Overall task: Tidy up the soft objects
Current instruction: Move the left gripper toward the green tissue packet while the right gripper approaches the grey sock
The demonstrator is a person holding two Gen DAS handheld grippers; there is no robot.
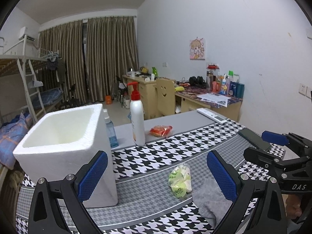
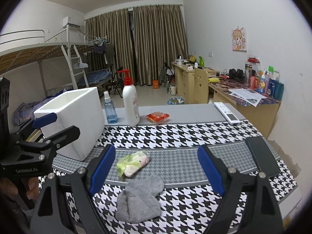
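Surroundings: a white foam box (image 2: pixel 78 120) stood at left of the right wrist view, with a blue spray bottle (image 2: pixel 110 109), a white pump bottle (image 2: pixel 131 105) and a red packet (image 2: pixel 158 117) behind it; a remote (image 2: pixel 227 113) and a dark phone (image 2: pixel 262 157) lay at right.
Task things: a grey cloth (image 2: pixel 139 200) lay low in the centre, a green-and-white plastic packet (image 2: pixel 132 162) just above it.
Materials: the cloth was fuzzy and folded, the packet crinkly, the surface (image 2: pixel 185 134) houndstooth-patterned.
Jaws: the left gripper (image 1: pixel 157 177) and right gripper (image 2: pixel 156 171) were both released, holding nothing.
Hidden: the left wrist view cut off the cloth behind a finger.
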